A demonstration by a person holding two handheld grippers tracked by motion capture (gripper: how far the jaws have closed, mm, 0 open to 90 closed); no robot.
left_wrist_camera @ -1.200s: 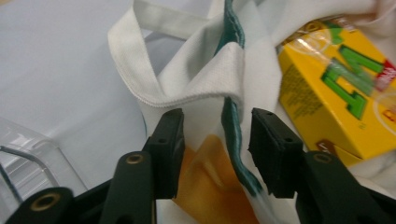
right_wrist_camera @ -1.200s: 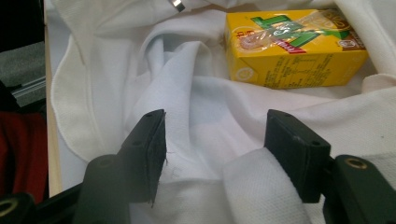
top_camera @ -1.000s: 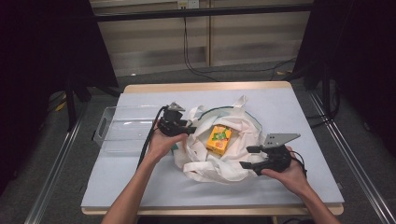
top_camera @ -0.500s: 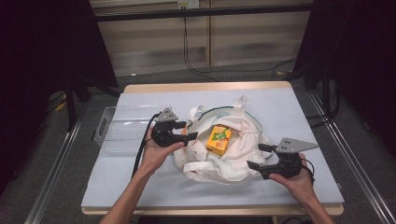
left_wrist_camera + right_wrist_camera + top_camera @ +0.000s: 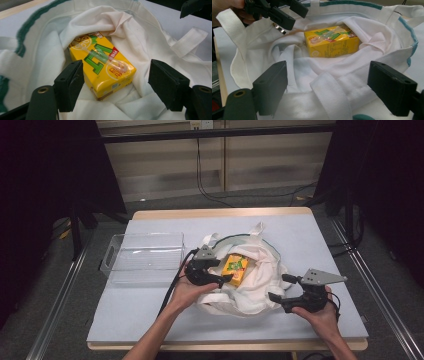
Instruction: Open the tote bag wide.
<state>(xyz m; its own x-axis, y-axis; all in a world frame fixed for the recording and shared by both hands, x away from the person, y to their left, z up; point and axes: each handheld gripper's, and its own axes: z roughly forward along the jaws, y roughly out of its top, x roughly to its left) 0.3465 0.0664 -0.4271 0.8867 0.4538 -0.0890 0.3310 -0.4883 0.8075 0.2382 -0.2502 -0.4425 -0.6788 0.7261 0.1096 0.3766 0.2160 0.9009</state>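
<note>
A white cloth bag [image 5: 257, 275] with green trim lies spread open at the table's middle. A yellow drink carton [image 5: 235, 268] rests flat inside it. My left gripper [image 5: 221, 270] hovers at the bag's left side. Its jaws have just been opening, and they stand apart on either side of the carton [image 5: 102, 65] without touching it. My right gripper [image 5: 278, 287] sits at the bag's near right edge. Its jaws have also just been opening, and the bag's hem and handle [image 5: 332, 97] lie loose between them. The left gripper [image 5: 284, 12] appears beyond the carton [image 5: 330, 42] in the right gripper view.
A clear plastic bin [image 5: 145, 257] stands left of the bag, close behind my left hand. The pale blue table top [image 5: 140, 320] has free room near its front left. A bag handle [image 5: 257, 229] points toward the far edge.
My left gripper has moved right and nearer, from the bag's left rim to over the carton. My right gripper has drawn back a little to the right. Both pairs of jaws stand wider.
</note>
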